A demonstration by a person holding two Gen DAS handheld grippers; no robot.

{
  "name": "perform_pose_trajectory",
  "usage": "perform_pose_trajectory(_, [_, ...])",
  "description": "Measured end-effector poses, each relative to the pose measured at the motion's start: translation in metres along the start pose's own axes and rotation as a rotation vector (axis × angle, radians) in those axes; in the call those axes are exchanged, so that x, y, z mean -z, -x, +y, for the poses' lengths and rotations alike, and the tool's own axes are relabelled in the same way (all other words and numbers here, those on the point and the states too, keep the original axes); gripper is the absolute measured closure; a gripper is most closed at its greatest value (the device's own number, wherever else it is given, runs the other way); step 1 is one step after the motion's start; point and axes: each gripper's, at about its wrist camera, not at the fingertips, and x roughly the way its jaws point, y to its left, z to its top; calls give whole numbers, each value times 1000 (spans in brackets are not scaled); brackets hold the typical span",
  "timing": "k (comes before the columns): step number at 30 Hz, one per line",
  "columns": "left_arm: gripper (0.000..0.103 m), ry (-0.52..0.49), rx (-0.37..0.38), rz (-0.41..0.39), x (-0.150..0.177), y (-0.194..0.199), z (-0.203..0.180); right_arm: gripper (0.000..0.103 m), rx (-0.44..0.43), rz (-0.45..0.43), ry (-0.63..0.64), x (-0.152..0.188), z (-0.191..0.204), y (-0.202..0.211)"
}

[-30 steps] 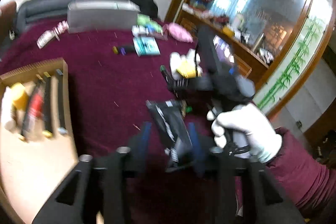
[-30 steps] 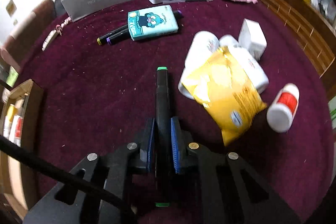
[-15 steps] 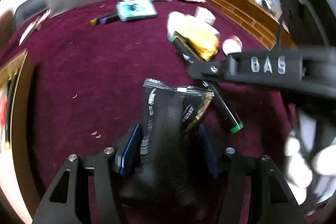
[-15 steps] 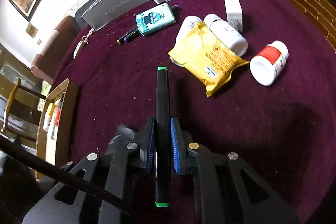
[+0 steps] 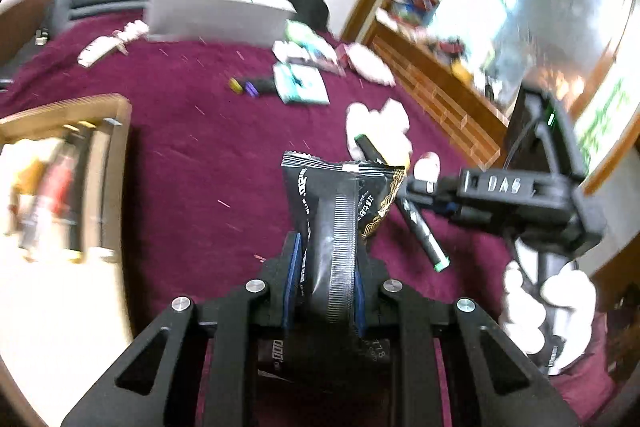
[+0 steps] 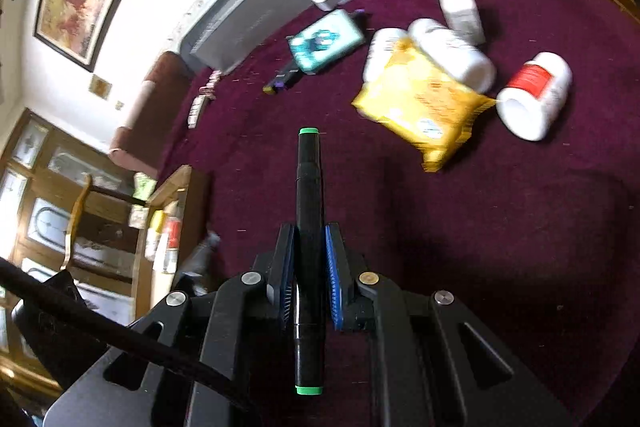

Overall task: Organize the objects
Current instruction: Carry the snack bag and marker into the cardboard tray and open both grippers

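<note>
On the far left sits a shallow wooden tray (image 5: 116,147) with pens and small tubes lying in rows. They are so blurry that I cannot tell one from another, and the tray runs off the edge of the picture. The tray rests on a dark red cloth-covered table (image 5: 192,167).

Next comes the left gripper (image 5: 324,283). Its jaws have just been closing, and now its blue pads (image 5: 294,267) squeeze a black crinkly snack packet with white and gold print (image 5: 336,203). The packet sticks up above the table, and its bottom end is hidden down between the black arms of the tool.

Behind the packet a pile of white things is too smeared to make out in the left view. The right view shows them better: a flat yellow packet (image 6: 424,103) lies on top of two white bottles (image 6: 452,55), with a white box (image 6: 460,3) just behind and a white bottle with a red label (image 6: 536,95) on its side near them. Farther back lie a teal booklet (image 6: 326,41) and a grey flat box (image 6: 248,15), both fuzzy.

To the right is the right gripper (image 6: 310,267), held by a hand in a white glove (image 5: 540,303) that is partly cut off. Its jaws are pinched narrow on a black marker pen with green ends (image 6: 309,247). The pen is held up off the table, and its middle is hidden by the pads.
</note>
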Motion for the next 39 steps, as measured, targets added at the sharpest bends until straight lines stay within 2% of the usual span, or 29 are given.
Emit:
perform_pose_trajectory(3, [84, 14, -67, -78, -8, 44, 26, 91, -47, 17, 22, -2, 21, -4])
perform_pose_trajectory(7, [84, 64, -217, -134, -11, 88, 77, 90, -126, 60, 65, -1, 64, -22])
perform_pose_trajectory(9, [84, 102, -295, -128, -12, 99, 108, 90, -154, 88, 82, 0, 82, -34])
perform_pose_trajectory(13, [84, 126, -422, -86, -14, 98, 153, 90, -192, 165, 126, 9, 127, -70])
perform_pose_trajectory(16, [84, 129, -487, -70, -14, 91, 174, 90, -202, 219, 148, 21, 155, -99])
perform_pose_trajectory(22, [84, 178, -517, -4, -11, 79, 210, 90, -212, 332, 157, 43, 191, -156])
perform_pose_trajectory(29, [84, 225, -505, 11, -3, 77, 226, 90, -206, 431, 183, 70, 216, -203])
perform_pose_trajectory(34, [83, 246, -477, -16, -3, 77, 229, 90, -180, 458, 194, 79, 218, -219])
perform_pose_trajectory(39, [80, 296, -411, -64, -5, 95, 231, 88, -153, 459, 201, 78, 213, -224])
